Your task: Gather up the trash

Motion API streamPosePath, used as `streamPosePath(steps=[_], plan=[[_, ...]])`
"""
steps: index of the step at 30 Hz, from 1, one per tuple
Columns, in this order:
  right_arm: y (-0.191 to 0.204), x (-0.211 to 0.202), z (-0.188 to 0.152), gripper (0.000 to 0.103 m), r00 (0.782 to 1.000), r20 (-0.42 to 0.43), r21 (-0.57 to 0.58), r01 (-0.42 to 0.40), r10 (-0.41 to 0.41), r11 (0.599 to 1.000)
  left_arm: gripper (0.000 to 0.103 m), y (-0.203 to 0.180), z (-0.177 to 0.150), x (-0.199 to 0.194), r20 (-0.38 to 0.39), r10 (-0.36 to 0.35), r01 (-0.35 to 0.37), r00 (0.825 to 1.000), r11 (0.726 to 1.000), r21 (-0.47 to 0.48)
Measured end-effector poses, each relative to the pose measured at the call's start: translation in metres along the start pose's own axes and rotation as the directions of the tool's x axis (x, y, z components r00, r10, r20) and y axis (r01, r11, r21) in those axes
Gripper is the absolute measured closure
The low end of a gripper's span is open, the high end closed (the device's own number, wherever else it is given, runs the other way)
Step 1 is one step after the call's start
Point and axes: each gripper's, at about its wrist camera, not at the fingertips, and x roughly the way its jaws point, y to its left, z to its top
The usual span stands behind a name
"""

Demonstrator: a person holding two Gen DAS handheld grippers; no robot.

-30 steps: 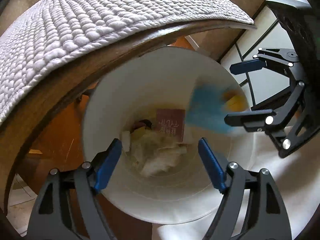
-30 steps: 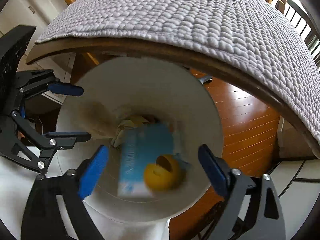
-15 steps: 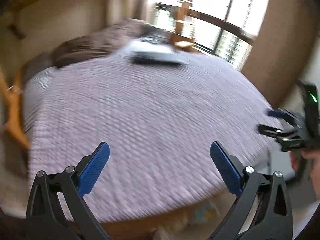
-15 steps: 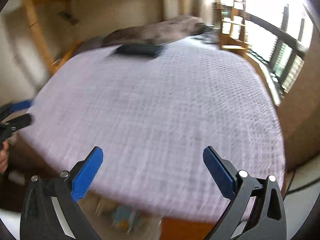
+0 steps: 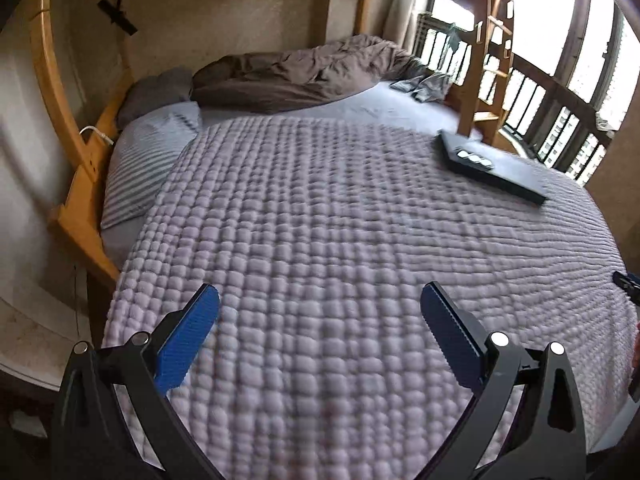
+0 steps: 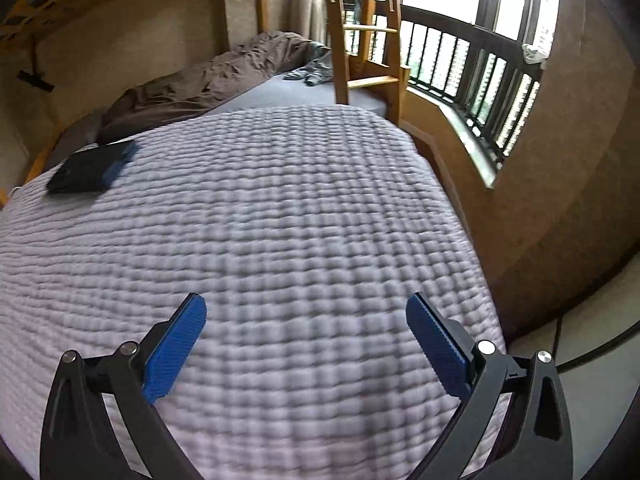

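No trash and no bin show in either view now. My left gripper [image 5: 319, 292] hangs open over the near part of a pale quilted bedspread [image 5: 340, 220], with nothing between its blue pads. My right gripper [image 6: 306, 300] is open too, empty, over the same bedspread [image 6: 260, 208] nearer the bed's right edge. A flat black case [image 5: 492, 168] lies on the quilt far from both grippers; the right wrist view shows this case [image 6: 90, 170] at the far left.
A crumpled brown duvet [image 5: 300, 76] and a striped pillow [image 5: 148, 168] lie at the head of the bed. A wooden ladder [image 6: 360, 40] stands at the far right corner. A railed window [image 6: 480, 80] and floor [image 6: 580, 340] are to the right.
Both grippers were over a white bin as a blue packet and a yellow peel dropped in. They have swung up over the bed, jaws wider, and the bin has left both views.
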Motion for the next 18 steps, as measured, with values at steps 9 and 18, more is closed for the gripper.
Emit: streamPosePath(steps=[9, 18], plan=[[-0.041, 0.012, 0.007, 0.004, 1.0, -0.029, 0.051, 0.014, -0.013, 0.999, 0.002, 0.024, 0.0, 0.011, -0.029, 0.042, -0.043, 0.999, 0.999, -0.028], [-0.041, 0.012, 0.006, 0.004, 0.999, -0.033, 0.044, 0.015, -0.014, 0.999, 0.001, 0.022, -0.003, 0.009, -0.051, 0.108, -0.109, 0.993, 0.994, -0.004]])
